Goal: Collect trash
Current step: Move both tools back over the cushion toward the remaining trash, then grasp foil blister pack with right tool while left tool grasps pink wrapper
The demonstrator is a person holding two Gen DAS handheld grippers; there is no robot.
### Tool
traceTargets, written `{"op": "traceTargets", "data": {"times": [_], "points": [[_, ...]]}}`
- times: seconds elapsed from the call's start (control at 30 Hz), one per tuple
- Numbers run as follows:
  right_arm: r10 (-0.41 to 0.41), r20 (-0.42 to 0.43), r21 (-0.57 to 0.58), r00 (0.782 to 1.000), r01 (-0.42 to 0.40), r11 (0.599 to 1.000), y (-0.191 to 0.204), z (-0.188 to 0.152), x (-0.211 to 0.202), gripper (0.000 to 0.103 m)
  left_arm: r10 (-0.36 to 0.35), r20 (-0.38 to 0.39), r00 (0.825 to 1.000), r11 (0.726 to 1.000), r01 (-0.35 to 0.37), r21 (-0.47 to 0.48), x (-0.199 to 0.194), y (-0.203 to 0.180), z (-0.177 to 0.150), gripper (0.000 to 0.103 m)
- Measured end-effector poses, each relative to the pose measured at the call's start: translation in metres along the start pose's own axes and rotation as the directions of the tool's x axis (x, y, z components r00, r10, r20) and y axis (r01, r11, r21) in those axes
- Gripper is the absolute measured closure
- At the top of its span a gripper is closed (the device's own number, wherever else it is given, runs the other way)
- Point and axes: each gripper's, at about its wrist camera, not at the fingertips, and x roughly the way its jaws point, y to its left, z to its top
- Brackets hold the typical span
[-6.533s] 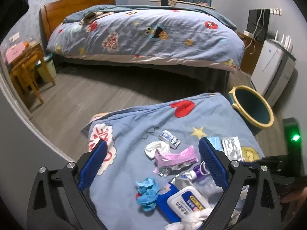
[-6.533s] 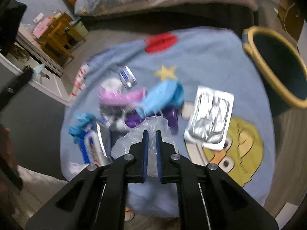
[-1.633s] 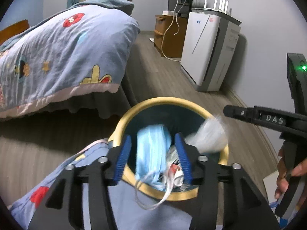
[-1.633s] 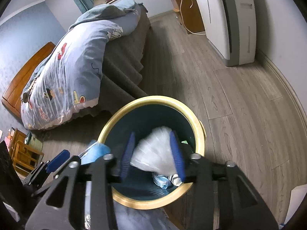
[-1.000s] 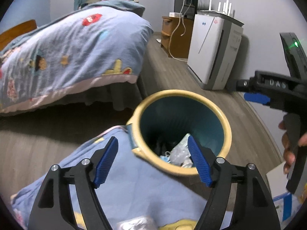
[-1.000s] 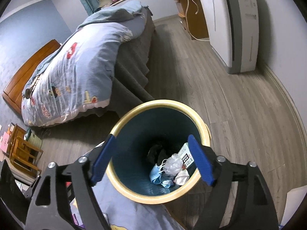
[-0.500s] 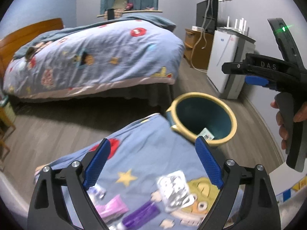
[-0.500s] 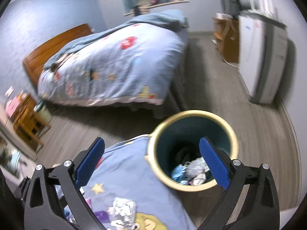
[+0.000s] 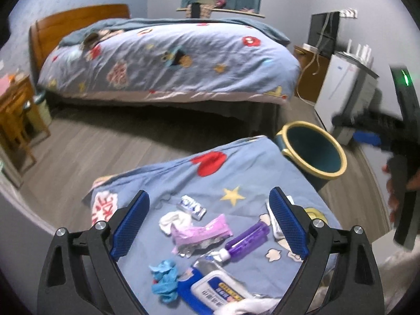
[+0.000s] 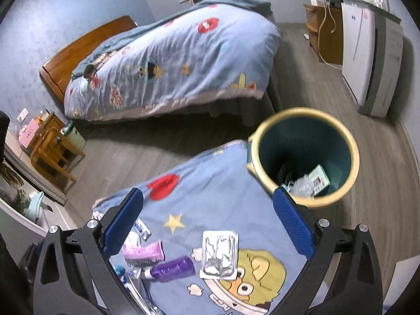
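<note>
Both grippers swung back from bin to litter, loads dropped. Left wrist: left gripper [image 9: 208,225] spread wide, empty, above pink crumpled wrapper [image 9: 200,232] and purple plastic tube [image 9: 246,239] on cartoon-print blue cloth [image 9: 252,178]. Right wrist: right gripper [image 10: 207,223] apart, empty; silver foil blister pack [image 10: 220,254] below; yellow-rimmed teal bin [image 10: 349,183] holds trash. Next pick: descend, close.

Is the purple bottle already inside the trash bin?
No, the purple bottle lies on the blue blanket, outside the trash bin.
</note>
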Motion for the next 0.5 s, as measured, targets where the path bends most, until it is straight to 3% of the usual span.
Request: {"op": "traceTargets", "data": {"times": [0.17, 0.3, 0.5], "points": [[-0.017, -0.142, 0.051, 0.99, 0.025, 0.998, -0.004, -0.033, 0.039, 0.006, 0.025, -0.049, 0.999, 0.997, -0.028, -0.07, 0.009, 0.03, -0.006, 0.011], [-0.062, -0.181, -0.021, 0.982, 0.059, 0.998, -0.001, -0.046, 0.057, 0.006, 0.034, -0.065, 0.997, 0.993, -0.041, -0.109, 0.013, 0.046, -0.008, 0.011], [-0.101, -0.307, -0.07, 0.946, 0.084, 0.994, 0.001, -0.069, 0.1, 0.012, 0.026, -0.09, 0.996, 0.995, -0.035, -0.095, 0.02, 0.05, -0.006, 0.011]]}}
